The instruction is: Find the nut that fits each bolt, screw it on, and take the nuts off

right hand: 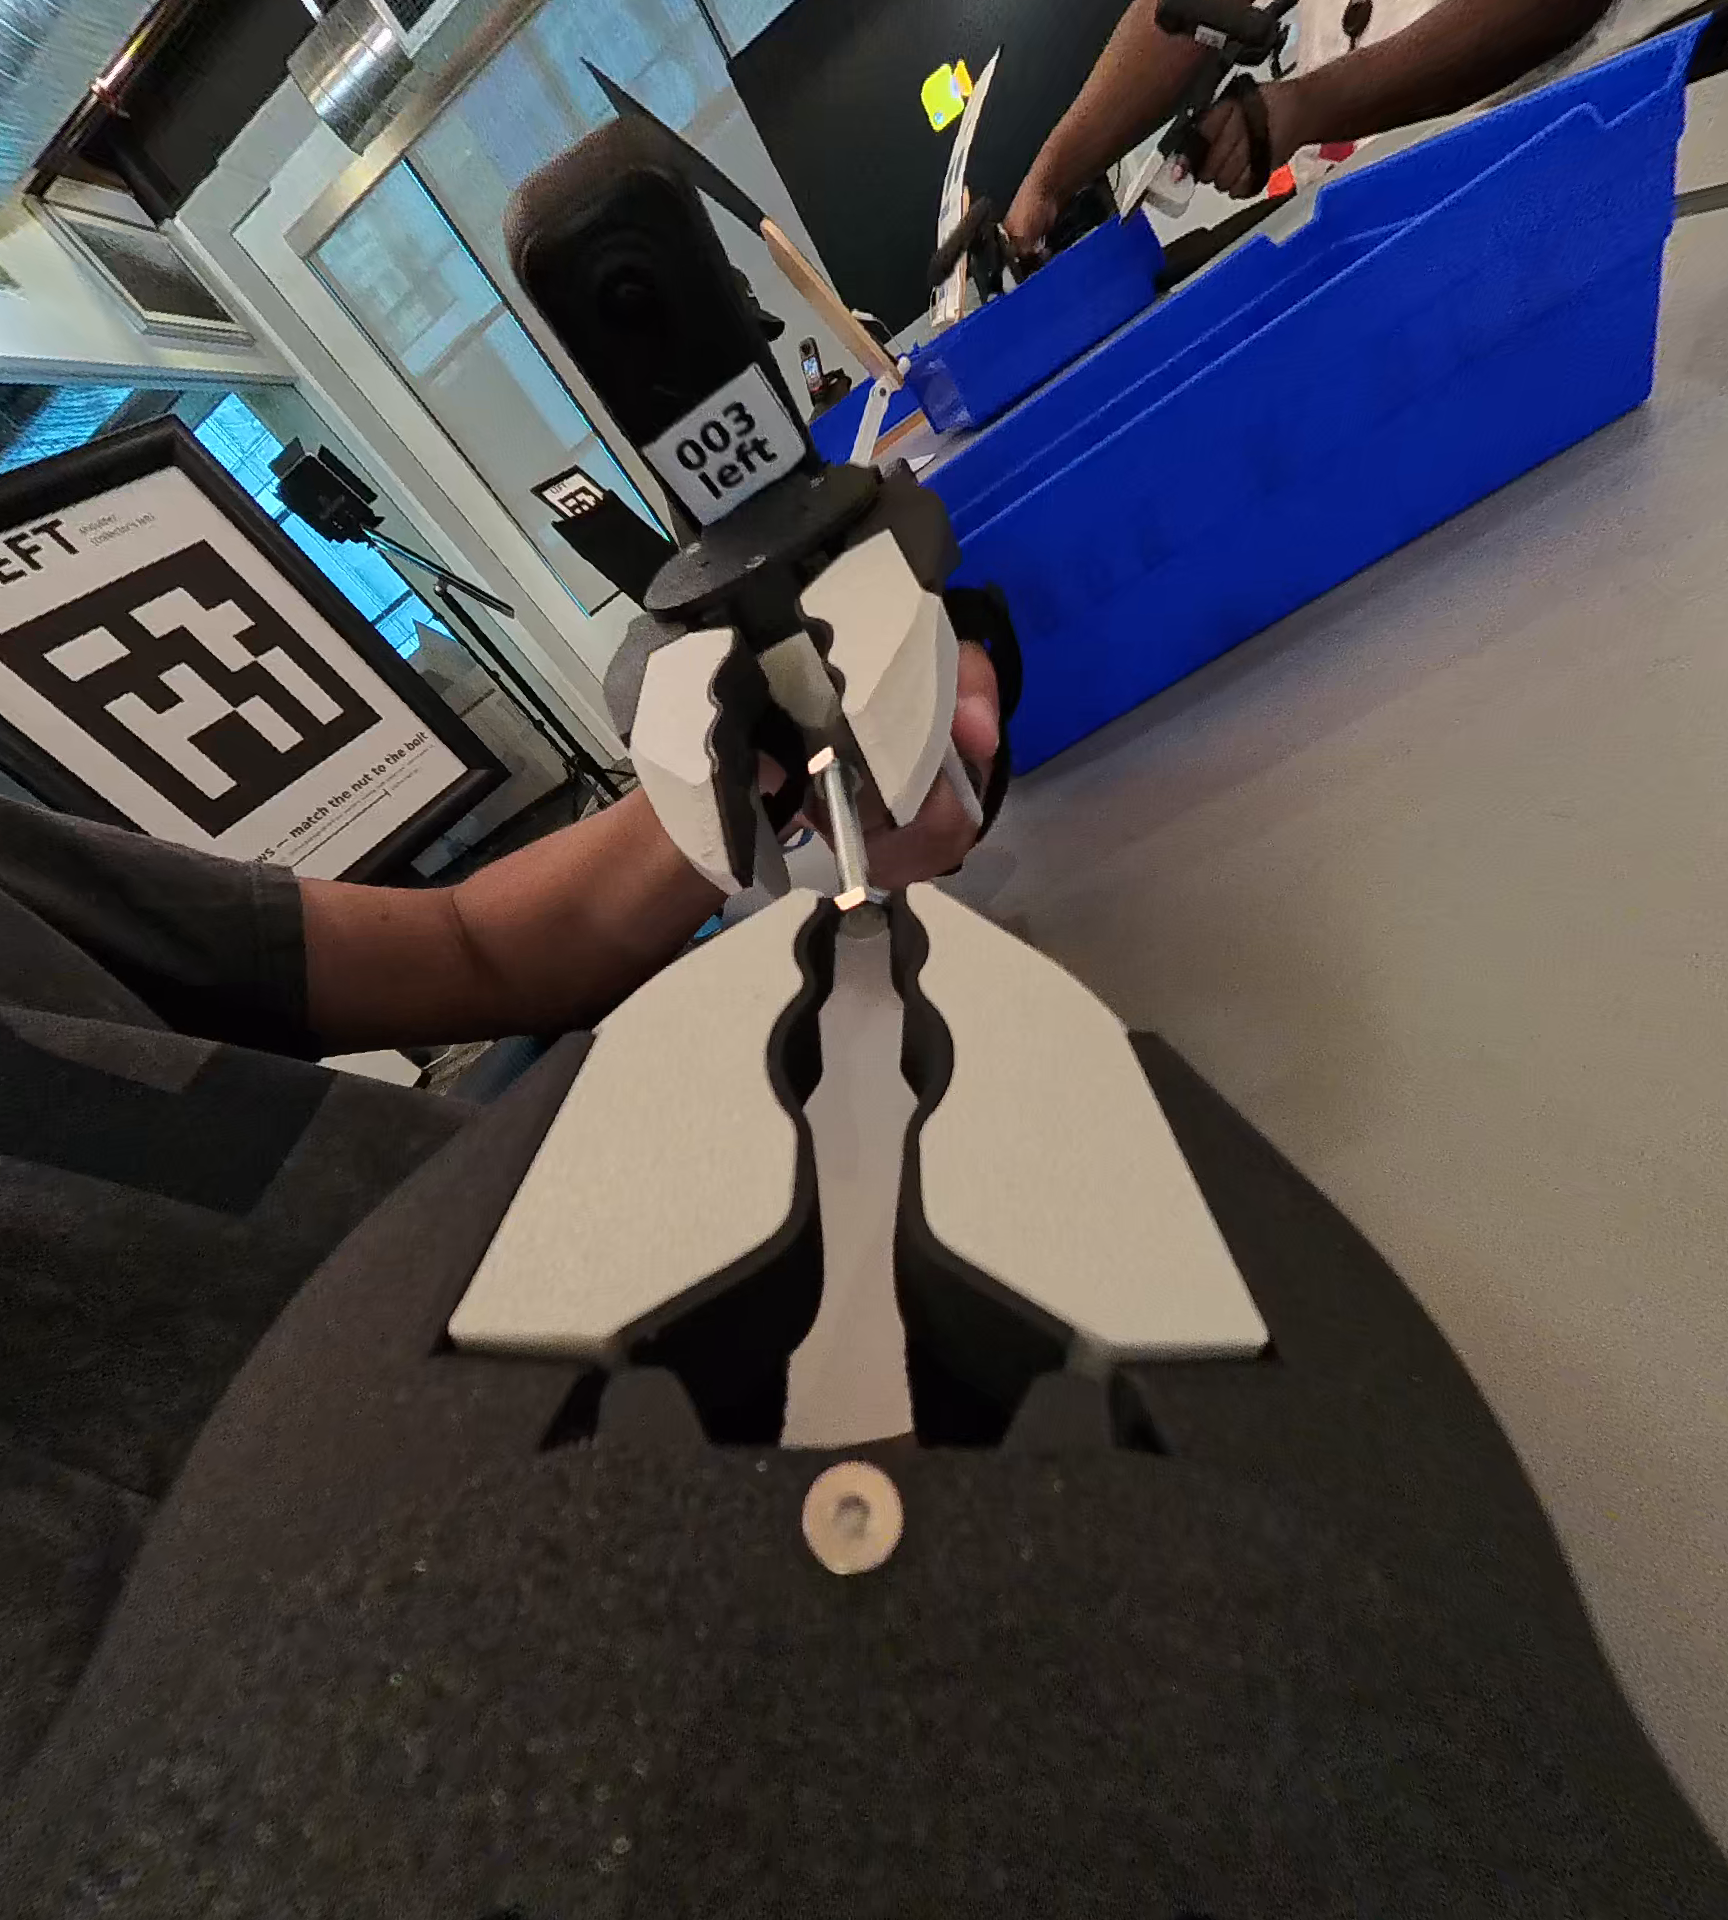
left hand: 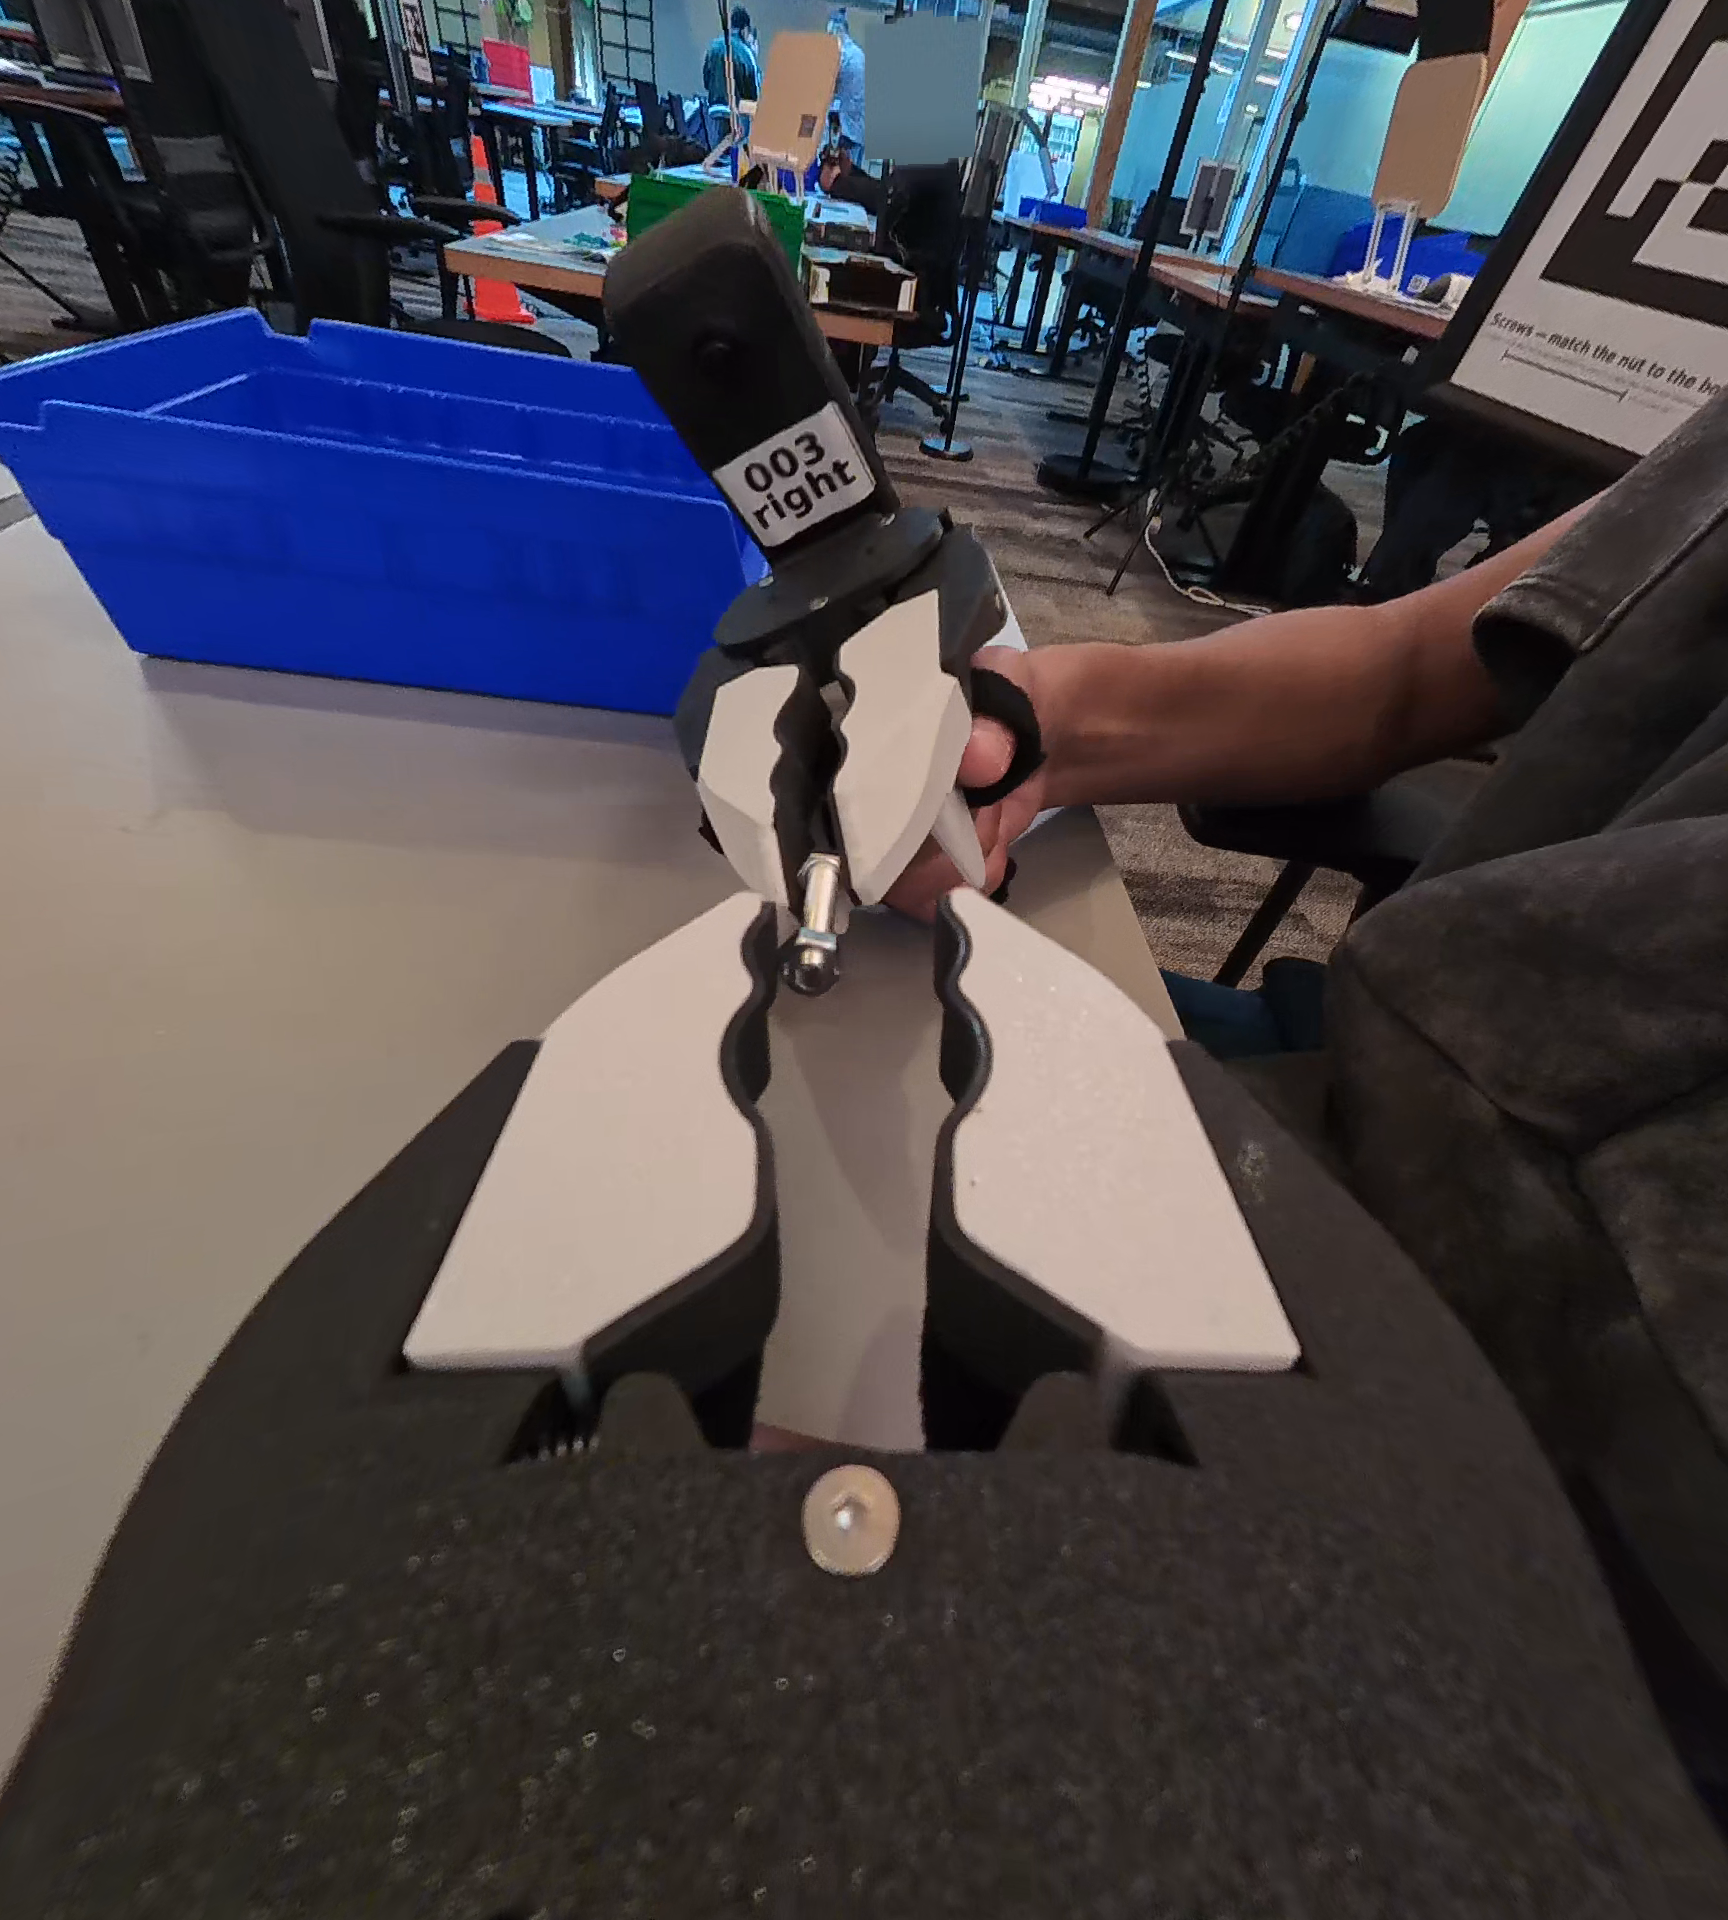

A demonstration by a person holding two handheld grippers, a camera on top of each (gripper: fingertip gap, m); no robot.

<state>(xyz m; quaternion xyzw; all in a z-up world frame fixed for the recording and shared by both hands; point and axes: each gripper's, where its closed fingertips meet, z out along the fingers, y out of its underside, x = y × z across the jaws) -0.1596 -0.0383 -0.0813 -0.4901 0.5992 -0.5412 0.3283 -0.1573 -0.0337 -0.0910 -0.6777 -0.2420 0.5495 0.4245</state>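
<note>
Two claws face each other tip to tip above the desk, near its edge on the person's side. The right claw is clenched on one end of a steel bolt. The bolt's long axis runs straight out from that claw's fingers, and its free end points at the left claw. The left claw is released, with a clear gap between its fingers. A nut sits near the bolt's free end, just beside the tip of the left claw's left finger.

The left wrist view looks almost along the bolt, so the bolt appears short, but the nut shows plainly. The right wrist view shows the bolt as a long threaded shaft. It reaches from the right claw in between the parted fingers of the left claw. I cannot pick out the nut in this view.

The desk is pale grey and matte. A blue bin stands farther back on it, well apart from the claws. A framed board with a black-and-white pattern stands off the desk in the right wrist view, with another board in the left. The room behind holds rows of desks, chairs and an orange cone.
</note>
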